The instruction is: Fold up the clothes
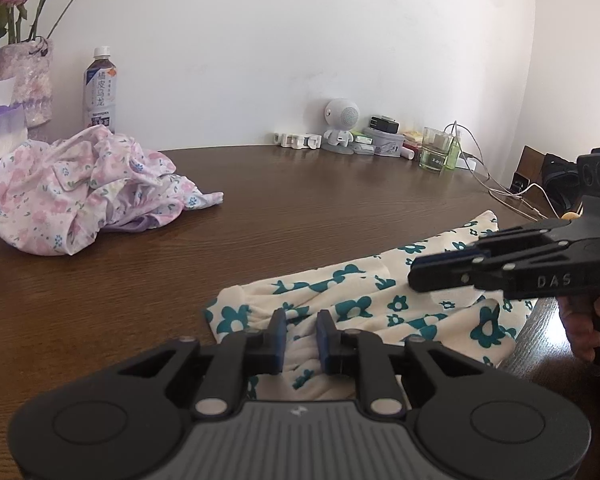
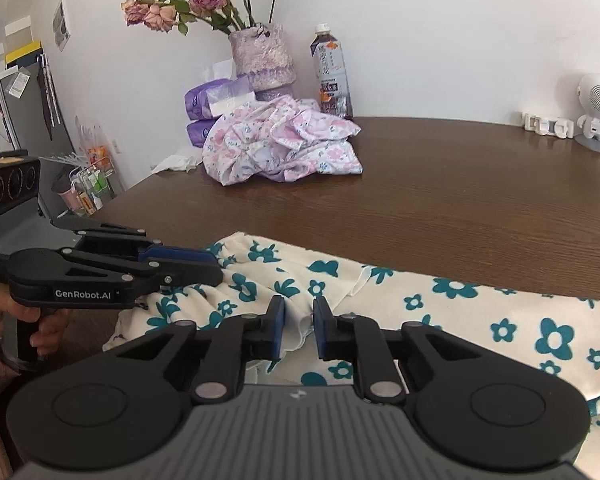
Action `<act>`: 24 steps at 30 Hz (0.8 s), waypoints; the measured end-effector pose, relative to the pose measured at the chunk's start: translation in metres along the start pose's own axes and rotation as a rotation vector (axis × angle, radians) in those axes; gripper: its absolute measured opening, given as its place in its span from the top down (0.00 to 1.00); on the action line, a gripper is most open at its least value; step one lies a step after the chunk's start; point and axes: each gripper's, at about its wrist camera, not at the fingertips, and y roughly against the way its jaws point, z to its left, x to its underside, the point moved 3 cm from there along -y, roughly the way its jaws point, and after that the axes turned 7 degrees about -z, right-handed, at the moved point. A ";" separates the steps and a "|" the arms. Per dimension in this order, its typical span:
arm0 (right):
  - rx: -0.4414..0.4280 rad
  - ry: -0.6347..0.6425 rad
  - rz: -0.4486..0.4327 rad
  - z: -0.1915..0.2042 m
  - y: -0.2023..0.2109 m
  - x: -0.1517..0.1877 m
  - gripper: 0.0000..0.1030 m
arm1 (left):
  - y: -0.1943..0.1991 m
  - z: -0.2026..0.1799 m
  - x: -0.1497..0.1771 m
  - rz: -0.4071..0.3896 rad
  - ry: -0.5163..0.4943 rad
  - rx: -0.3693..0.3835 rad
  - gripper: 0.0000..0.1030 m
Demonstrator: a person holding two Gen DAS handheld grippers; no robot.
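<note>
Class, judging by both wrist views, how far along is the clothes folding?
Done: nothing looks folded. In hand: the white garment with teal flowers lies spread on the table; the left claw and right claw each pinch its near edge. Left: folding it, then the crumpled pink floral garment.

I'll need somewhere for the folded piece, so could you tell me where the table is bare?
The brown table is bare between the pink floral heap and the teal-flowered garment. It is crowded along the wall: vase, tea bottle, robot-shaped speaker, glass.
</note>
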 end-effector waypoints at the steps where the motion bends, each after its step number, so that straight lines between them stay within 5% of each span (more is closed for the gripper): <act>1: 0.005 -0.003 -0.020 -0.001 0.005 -0.002 0.86 | 0.000 -0.001 0.000 -0.001 -0.004 -0.003 0.84; 7: -0.082 0.026 -0.051 0.021 0.010 -0.001 0.86 | 0.000 -0.004 0.001 -0.004 -0.020 -0.016 0.84; 13: -0.020 0.082 0.054 0.030 -0.008 0.015 0.86 | 0.000 -0.007 0.001 -0.010 -0.038 -0.033 0.84; 24: 0.022 0.090 0.045 0.032 -0.006 0.021 0.86 | 0.008 -0.007 0.001 -0.052 -0.020 -0.062 0.80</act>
